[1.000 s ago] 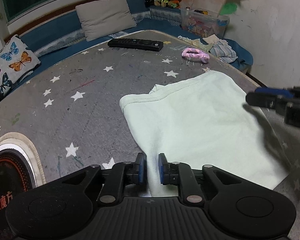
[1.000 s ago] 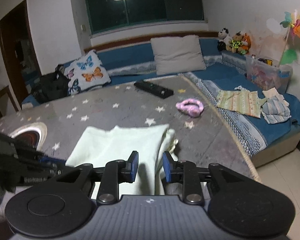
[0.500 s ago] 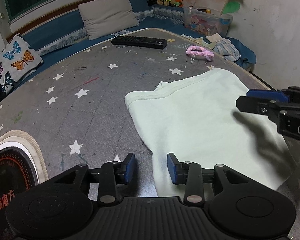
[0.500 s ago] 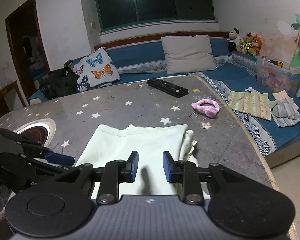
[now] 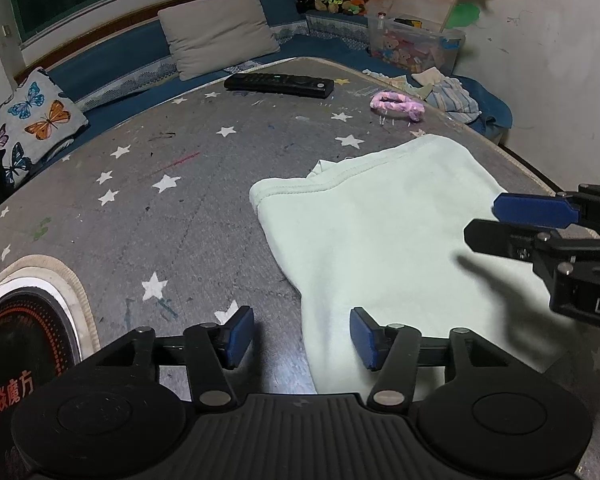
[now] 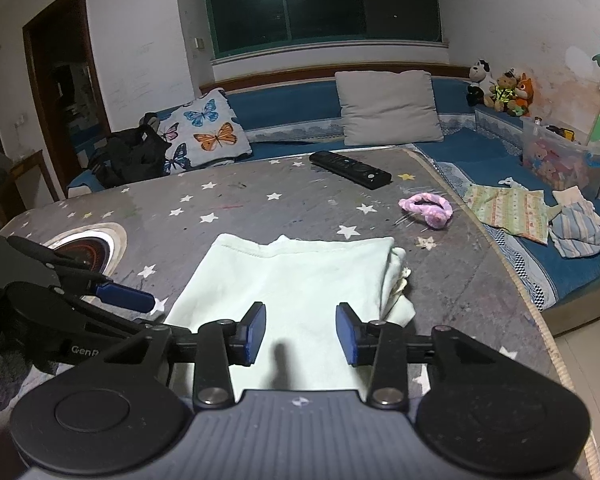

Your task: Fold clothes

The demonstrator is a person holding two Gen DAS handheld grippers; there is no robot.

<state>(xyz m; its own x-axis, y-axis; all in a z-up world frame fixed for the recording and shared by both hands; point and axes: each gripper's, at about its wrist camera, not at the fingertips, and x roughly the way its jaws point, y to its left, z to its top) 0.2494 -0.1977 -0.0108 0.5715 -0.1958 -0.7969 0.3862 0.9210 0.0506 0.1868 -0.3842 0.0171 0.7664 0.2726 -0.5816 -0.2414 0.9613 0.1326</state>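
One pale green folded garment (image 6: 296, 280) lies flat on the grey star-printed table mat (image 6: 228, 216), close to the near edge and between the two grippers. In the right wrist view its long axis runs from the near edge away toward the sofa. The hemmed, stitched edge is at the far end, and on its right side the layers are stacked, with a small bunch of cloth sticking out.

The left gripper (image 5: 302, 338) hangs over the near left corner of the garment. Its jaws are opening and stand wide; the left edge of the cloth lies below the gap, but the pads do not press it. The right gripper (image 6: 301, 334) is above the near end of the garment. Its jaws are also opening, at a middle width, with the cloth under the gap but not pinched.

On the mat I count also one black remote control (image 6: 350, 169) at the far side and one pink fluffy headband (image 6: 426, 209) to the right of the garment, apart from it. On the blue sofa (image 6: 480, 152) there are two cushions: one grey pillow (image 6: 388, 106) and one butterfly cushion (image 6: 204, 134). Three plush toys (image 6: 500, 90) sit in the corner.
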